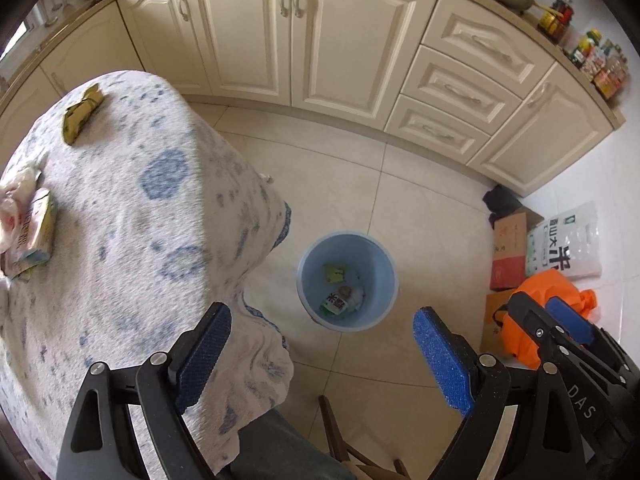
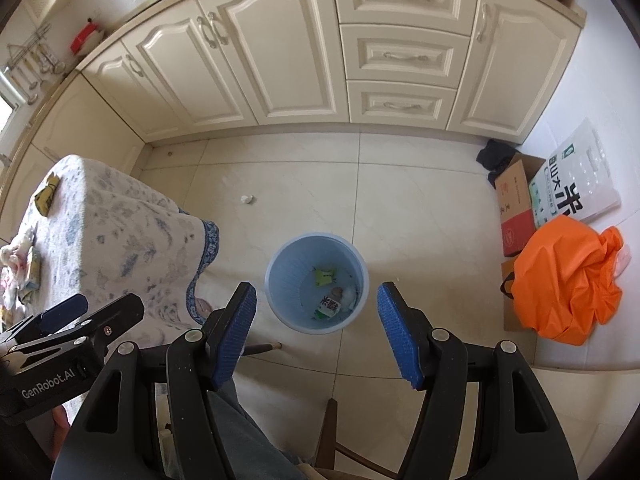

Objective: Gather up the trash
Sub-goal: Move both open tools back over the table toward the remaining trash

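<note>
A light blue bin (image 1: 378, 276) stands on the tiled floor and holds a green wrapper (image 1: 335, 273) and a small carton (image 1: 334, 304). My left gripper (image 1: 320, 344) hangs above it, open and empty. My right gripper (image 2: 318, 320) hovers over the same bin (image 2: 288, 280), open too, with nothing between its blue pads. On the cloth-covered table (image 1: 120, 220) at the left lie a crumpled olive packet (image 1: 82, 114), a flattened carton (image 1: 34, 232) and white crumpled plastic (image 1: 16, 196). A small white paper ball (image 2: 247, 199) lies on the floor beyond the bin.
Cream kitchen cabinets (image 2: 280, 60) line the far side. An orange bag (image 2: 564, 276), a cardboard box (image 2: 516, 208) and a rice sack (image 2: 572, 184) sit at the right wall. A person's trouser leg (image 2: 248, 440) and dark wooden chair parts (image 2: 326, 432) are below the grippers.
</note>
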The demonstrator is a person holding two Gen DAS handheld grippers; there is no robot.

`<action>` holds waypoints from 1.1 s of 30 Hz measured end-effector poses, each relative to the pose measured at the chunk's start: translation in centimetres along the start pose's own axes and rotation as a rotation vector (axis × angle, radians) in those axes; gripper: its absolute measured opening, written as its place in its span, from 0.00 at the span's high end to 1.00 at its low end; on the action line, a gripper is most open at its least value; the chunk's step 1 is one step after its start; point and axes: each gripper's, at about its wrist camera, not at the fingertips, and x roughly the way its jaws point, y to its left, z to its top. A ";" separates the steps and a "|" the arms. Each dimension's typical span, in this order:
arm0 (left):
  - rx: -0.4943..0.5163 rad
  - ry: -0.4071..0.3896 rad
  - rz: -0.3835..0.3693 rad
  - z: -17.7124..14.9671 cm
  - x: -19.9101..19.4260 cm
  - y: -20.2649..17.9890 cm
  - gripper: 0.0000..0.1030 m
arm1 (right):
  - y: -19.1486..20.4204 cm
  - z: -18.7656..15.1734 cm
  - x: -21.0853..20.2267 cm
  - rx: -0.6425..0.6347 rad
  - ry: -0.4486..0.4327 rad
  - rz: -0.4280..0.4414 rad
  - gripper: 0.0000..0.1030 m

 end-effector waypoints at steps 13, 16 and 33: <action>-0.091 -0.111 0.027 -6.5 -8.0 5.0 0.13 | 5.7 -2.5 -4.6 -0.119 -0.092 0.065 0.37; -0.115 -0.133 0.036 -8.2 -9.8 6.4 0.13 | 7.3 -3.2 -5.2 -0.155 -0.103 0.082 0.37; -0.309 -0.213 0.116 -15.5 -17.7 16.1 0.13 | 18.5 -8.1 -7.3 -0.386 -0.119 0.190 0.31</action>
